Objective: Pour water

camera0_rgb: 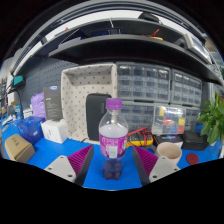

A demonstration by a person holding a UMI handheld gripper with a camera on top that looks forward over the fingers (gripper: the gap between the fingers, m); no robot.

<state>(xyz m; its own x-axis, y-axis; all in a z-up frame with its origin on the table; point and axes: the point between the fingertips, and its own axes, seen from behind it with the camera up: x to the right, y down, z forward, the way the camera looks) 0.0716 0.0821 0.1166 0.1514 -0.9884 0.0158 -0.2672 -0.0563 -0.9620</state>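
A single wide-angle view rides on the gripper (112, 160) and looks forward along its two fingers, whose pads (82, 157) show at the bottom. It sits low, close above the blue table (50, 152), facing level toward a shelf wall of drawer cabinets (150, 85) (no second view shares the scene). A bottle (113, 137) stands very near the lens.

— What sits between the gripper (112, 163) fingers?

— A clear water bottle (113, 138) with a purple cap and label, upright on a blue tabletop (45, 152), the purple pads (81, 157) flanking it; contact cannot be told.

— And around it?

— A tan paper cup (169, 152) just beside the right finger, a white box (55, 130) to the left, grey drawer cabinets (150, 86) beyond.
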